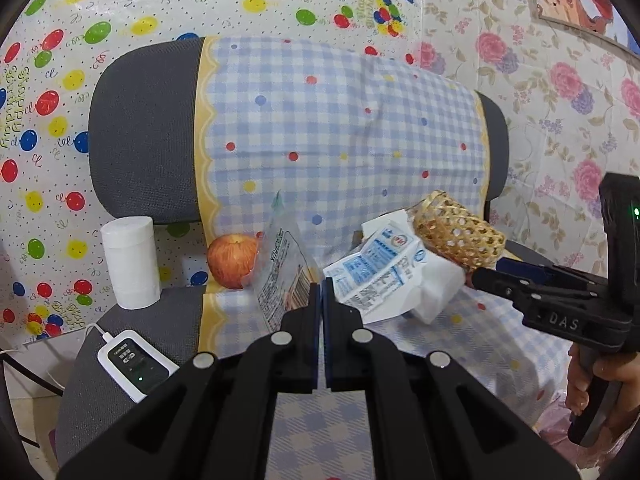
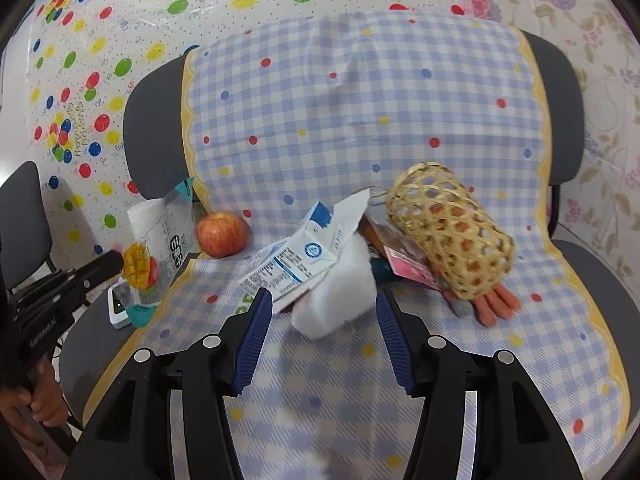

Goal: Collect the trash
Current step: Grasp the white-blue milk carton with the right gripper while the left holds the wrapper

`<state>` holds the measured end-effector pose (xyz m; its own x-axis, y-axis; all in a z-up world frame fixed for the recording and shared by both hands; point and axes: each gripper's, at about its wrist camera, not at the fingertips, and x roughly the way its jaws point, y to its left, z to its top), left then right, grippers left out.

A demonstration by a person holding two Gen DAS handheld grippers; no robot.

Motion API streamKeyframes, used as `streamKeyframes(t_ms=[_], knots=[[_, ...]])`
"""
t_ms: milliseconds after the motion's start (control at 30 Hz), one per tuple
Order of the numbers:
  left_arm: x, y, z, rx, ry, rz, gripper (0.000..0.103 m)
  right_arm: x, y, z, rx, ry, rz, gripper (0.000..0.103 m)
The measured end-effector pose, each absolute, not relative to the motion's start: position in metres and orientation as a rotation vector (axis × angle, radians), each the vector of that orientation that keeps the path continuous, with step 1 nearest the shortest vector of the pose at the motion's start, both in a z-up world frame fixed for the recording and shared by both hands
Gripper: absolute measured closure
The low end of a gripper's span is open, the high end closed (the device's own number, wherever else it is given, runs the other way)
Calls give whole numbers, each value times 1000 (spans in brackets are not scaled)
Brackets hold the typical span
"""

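- The crumpled milk carton lies mid-seat on the chair, atop a white tissue wad: light, crushable; I'd pinch its stiff folded edge.
- My right tongs gape just short of it.
- At nine o'clock, left tongs pinch a clear plastic wrapper.

On the chair there was one apple, one paper roll, one woven basket, one crumpled milk carton, one clear snack wrapper, one white tissue wad — and one white charging device, plus two tongs.
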<state>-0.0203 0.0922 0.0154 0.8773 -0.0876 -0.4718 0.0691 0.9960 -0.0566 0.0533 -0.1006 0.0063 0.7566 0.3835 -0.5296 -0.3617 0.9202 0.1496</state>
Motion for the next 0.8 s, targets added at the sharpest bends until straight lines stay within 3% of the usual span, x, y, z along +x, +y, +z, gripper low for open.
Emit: streamKeyframes(t_ms=[300, 467, 533, 567, 800], knots=[[-4, 104, 8, -62, 515, -86, 103, 111, -62, -2, 36, 618, 396, 33], [1, 105, 5, -73, 524, -91, 103, 132, -52, -9, 28, 647, 374, 34], [3, 105, 3, -73, 530, -91, 103, 135, -51, -12, 18, 647, 353, 39], [3, 105, 3, -73, 532, -92, 103, 136, -51, -14, 22, 652, 358, 54], [4, 102, 2, -71, 543, -89, 103, 126, -60, -3, 65, 628, 385, 67]])
